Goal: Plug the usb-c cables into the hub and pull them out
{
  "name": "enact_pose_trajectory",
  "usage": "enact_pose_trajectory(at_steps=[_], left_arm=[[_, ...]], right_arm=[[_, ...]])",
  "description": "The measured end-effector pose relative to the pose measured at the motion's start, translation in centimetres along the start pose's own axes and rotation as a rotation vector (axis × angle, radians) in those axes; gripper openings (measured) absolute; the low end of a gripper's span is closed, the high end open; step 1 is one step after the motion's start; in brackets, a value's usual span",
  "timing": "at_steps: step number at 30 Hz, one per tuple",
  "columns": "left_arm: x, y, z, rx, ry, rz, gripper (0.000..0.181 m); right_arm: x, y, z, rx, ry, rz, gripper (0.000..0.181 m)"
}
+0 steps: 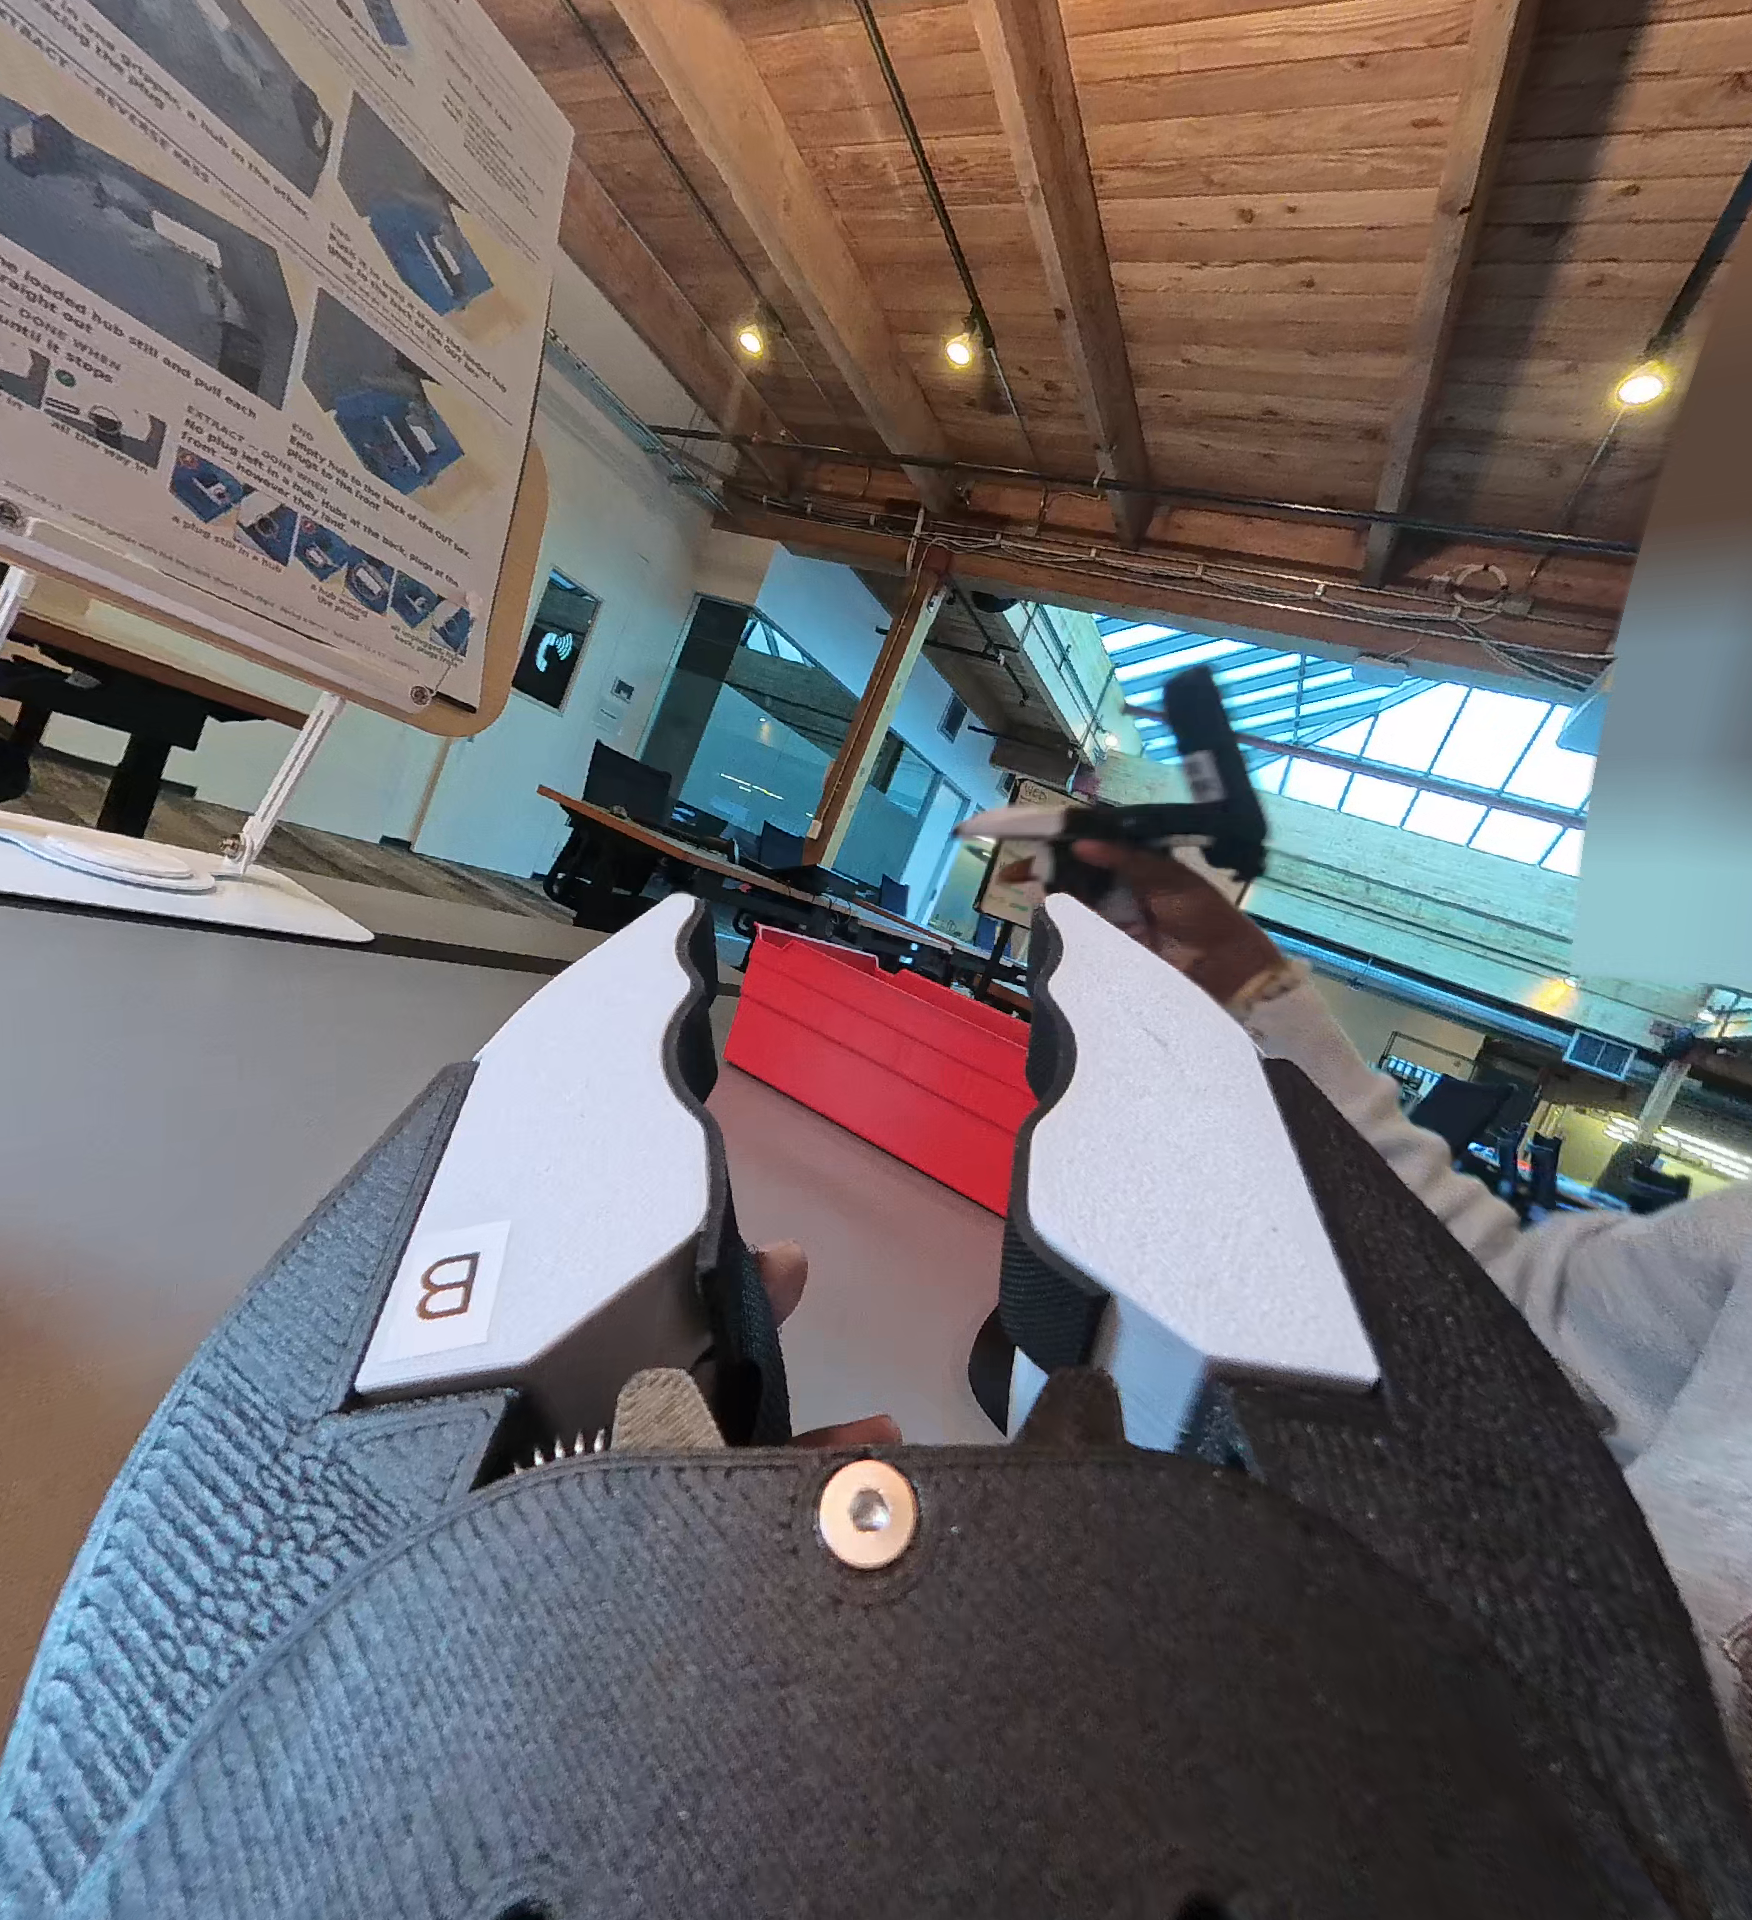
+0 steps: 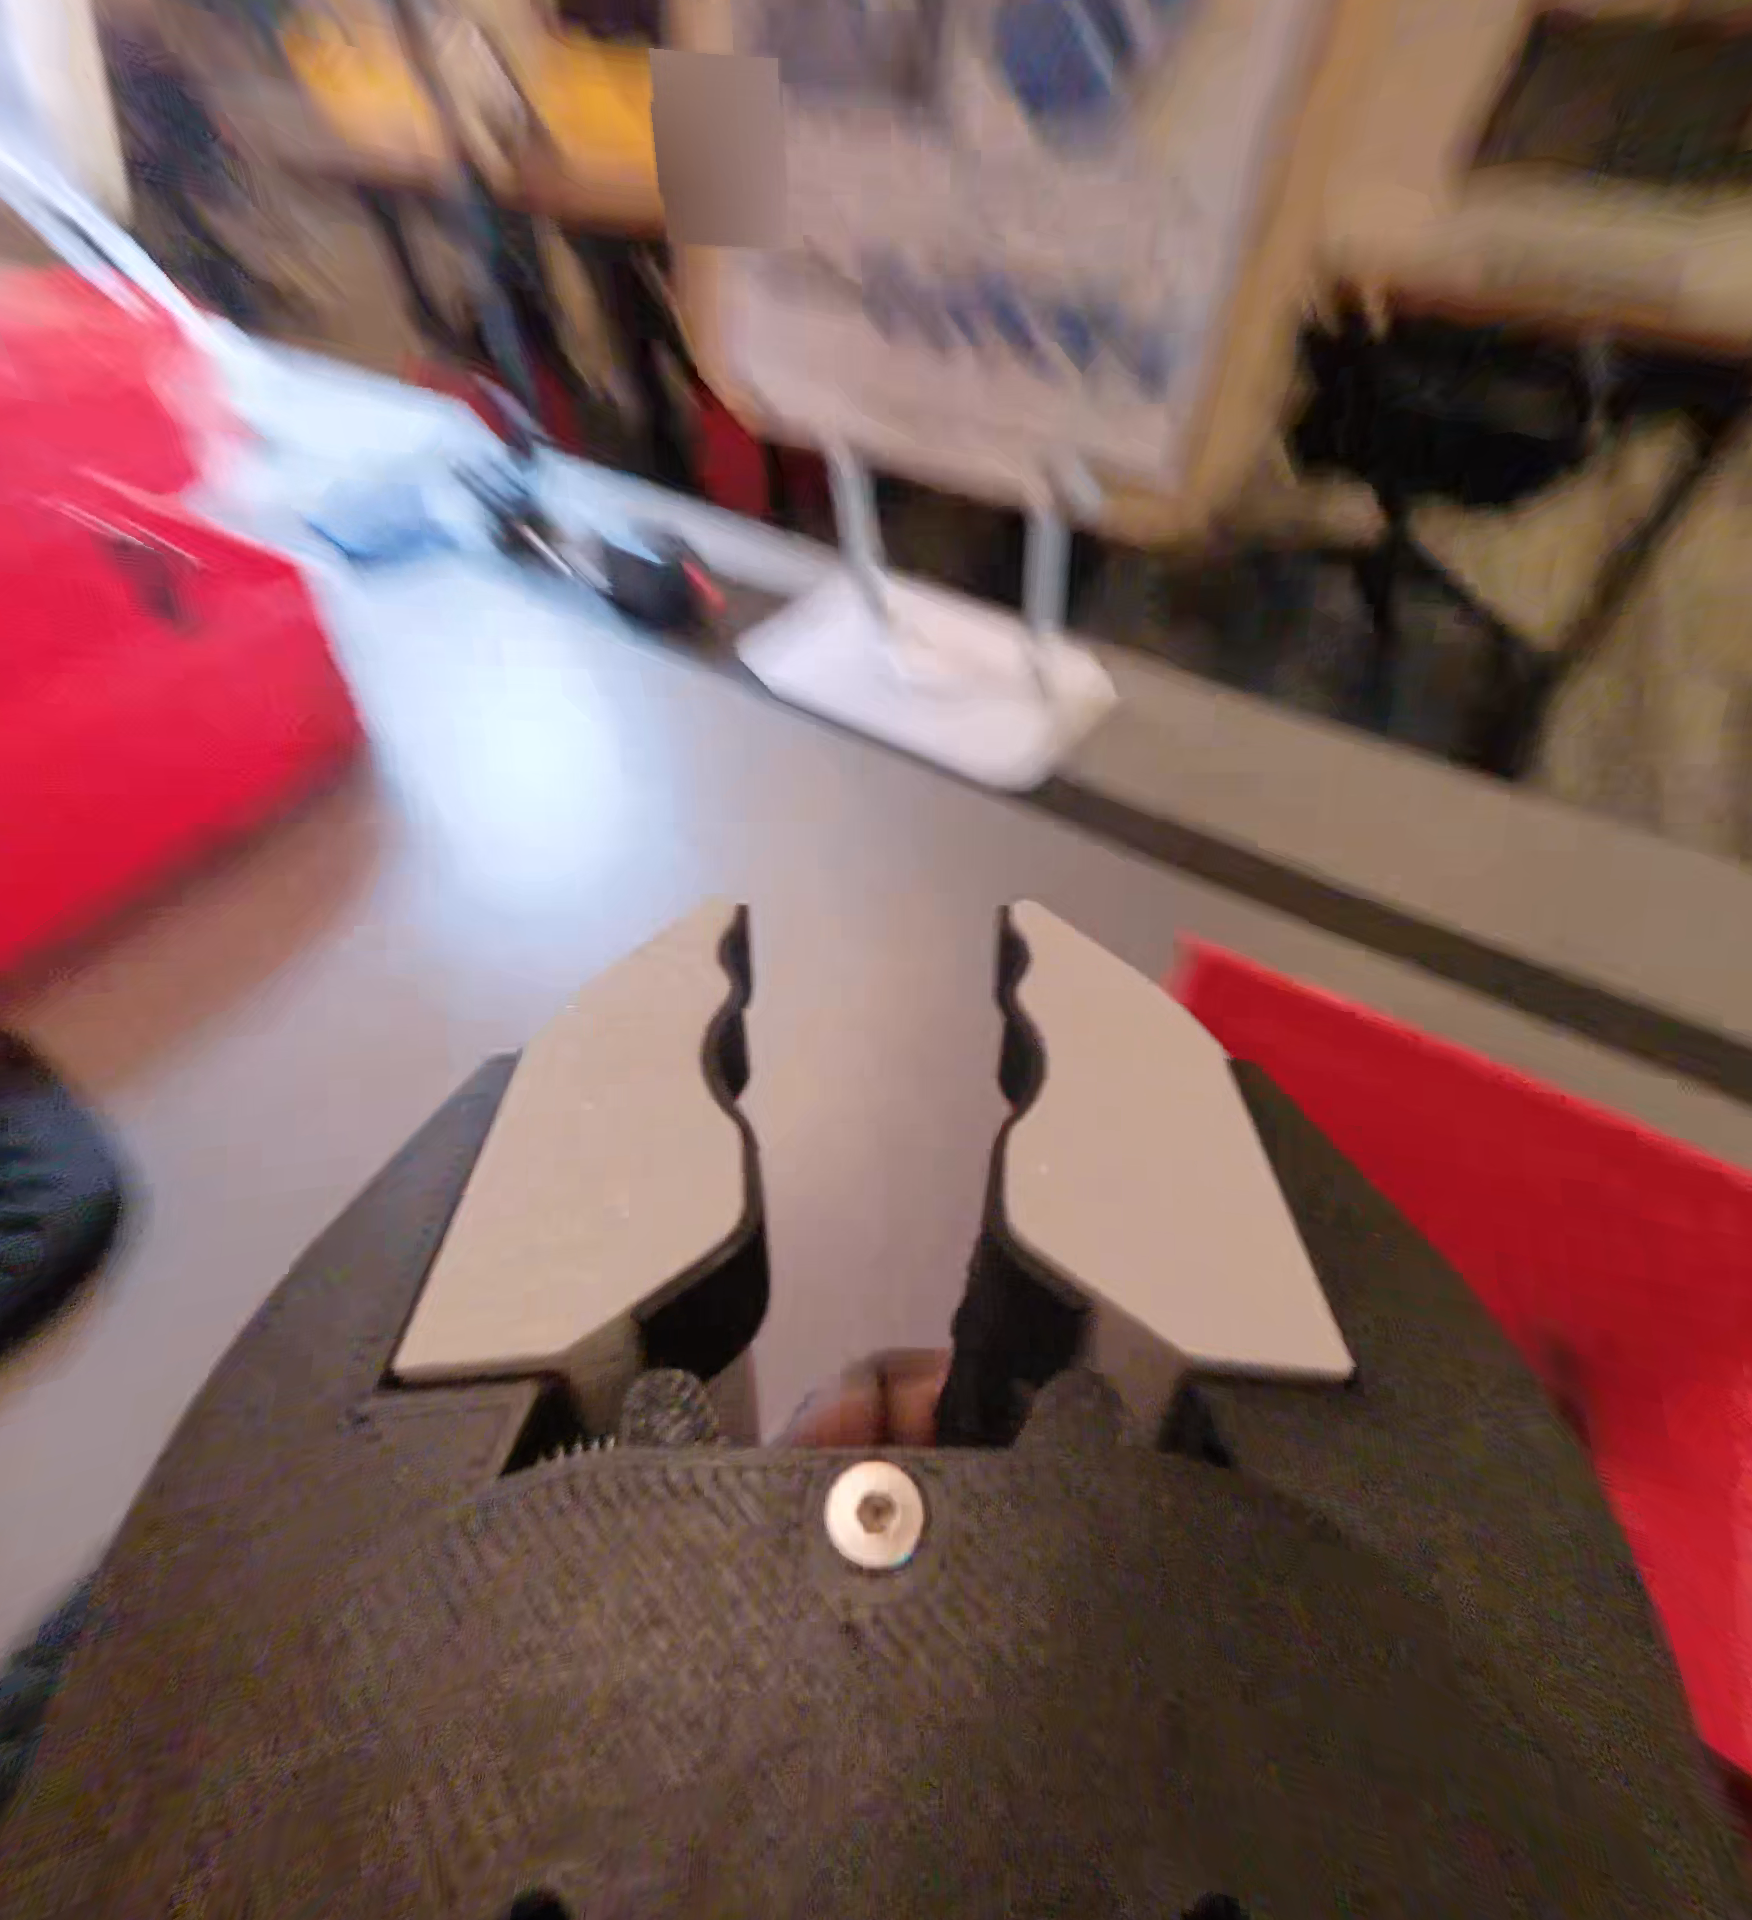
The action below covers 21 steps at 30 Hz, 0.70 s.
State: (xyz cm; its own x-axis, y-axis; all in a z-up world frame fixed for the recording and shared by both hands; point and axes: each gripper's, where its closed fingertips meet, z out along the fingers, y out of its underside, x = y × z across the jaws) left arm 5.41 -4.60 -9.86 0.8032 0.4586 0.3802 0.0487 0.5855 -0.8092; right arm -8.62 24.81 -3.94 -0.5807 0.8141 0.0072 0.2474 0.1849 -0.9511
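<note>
Both hand-held grippers are standing empty as we are inspecting them. Our left hand-held gripper is carrying its jaws wide apart with nothing between them; our right hand-held gripper is showing a somewhat narrower gap, likewise holding nothing. From the left wrist view we are also seeing the right hand-held gripper raised in the air ahead and to the right, clear of the desk.

We are finding no hub and no usb-c cable in either view that we can identify. We are therefore judging that nothing is in hand and that we cannot tell whether the work is beginning or ending.

Ahead of the left jaws a red bin is sitting on the desk. In the right wrist view, which is heavily blurred, a red bin is lying ahead-left and another red bin close on the right. Small dark items are lying far ahead; we cannot tell what they are. An instruction board on a white stand is standing ahead-left of the left jaws. Nothing is obstructing either jaw.
</note>
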Motion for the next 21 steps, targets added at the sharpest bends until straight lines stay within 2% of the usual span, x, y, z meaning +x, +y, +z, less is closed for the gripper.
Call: enact_pose_trajectory(at_steps=[2,4,7,9,11,13,16,18,21], left_arm=[[0.2,-0.1,0.0,0.006,0.002,0.017,0.057],[0.6,-0.5,-0.2,0.026,0.0,0.06,0.057],[1.8,-1.9,-0.4,0.094,-0.013,0.164,0.051],[3.1,-3.3,-0.4,0.078,0.001,0.171,0.037],[3.4,-5.3,-0.6,-0.004,-0.031,0.19,0.033],[3.2,-7.9,-1.4,-0.108,-0.072,0.28,0.035],[1.3,-10.7,-3.7,-0.383,-0.126,0.511,0.048],[-2.4,-12.2,-5.6,-0.621,-0.235,0.578,0.06],[-9.4,-13.6,-9.2,-1.029,-0.432,0.661,0.069]], right_arm=[[-6.2,-2.5,-2.7,0.282,-0.14,0.016,0.061],[-10.4,-3.2,-5.1,0.537,-0.203,0.064,0.077],[-12.3,-1.9,-6.8,0.843,-0.154,0.11,0.112],[-12.0,-0.2,-5.9,0.92,-0.102,0.124,0.124],[-13.0,1.0,-3.6,0.891,-0.176,0.132,0.144],[-14.3,1.4,-2.2,0.828,-0.24,0.132,0.145],[-14.4,0.7,-3.3,0.9,-0.168,0.026,0.145],[-13.6,0.4,-4.4,0.952,-0.12,0.034,0.144],[-12.7,0.0,-5.5,1.023,-0.155,0.14,0.136]])
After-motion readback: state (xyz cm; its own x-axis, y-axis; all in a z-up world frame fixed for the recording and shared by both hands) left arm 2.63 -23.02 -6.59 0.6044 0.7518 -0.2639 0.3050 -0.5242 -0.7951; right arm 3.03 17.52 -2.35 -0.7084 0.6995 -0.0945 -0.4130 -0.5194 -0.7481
